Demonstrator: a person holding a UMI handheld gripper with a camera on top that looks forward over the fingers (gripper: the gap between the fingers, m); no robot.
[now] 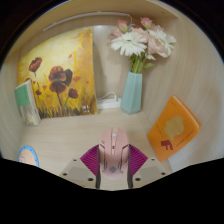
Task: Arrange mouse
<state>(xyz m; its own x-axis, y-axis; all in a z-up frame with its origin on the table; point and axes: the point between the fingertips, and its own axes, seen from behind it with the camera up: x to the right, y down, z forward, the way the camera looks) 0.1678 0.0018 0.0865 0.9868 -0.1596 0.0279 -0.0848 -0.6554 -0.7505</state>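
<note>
A pale pink computer mouse (113,153) sits between my gripper's (113,166) two fingers, its nose pointing away toward the vase. The magenta pads (90,160) press against both its sides, so the gripper is shut on it. Its rear end is hidden low between the fingers. It is over the light wooden table (70,135); I cannot tell whether it rests on the table or is lifted.
A blue vase (131,92) with pink and white flowers (140,42) stands just beyond the mouse. A poppy painting (60,72) leans at the back left, with a small book (27,103) beside it. An orange card (172,127) lies at the right.
</note>
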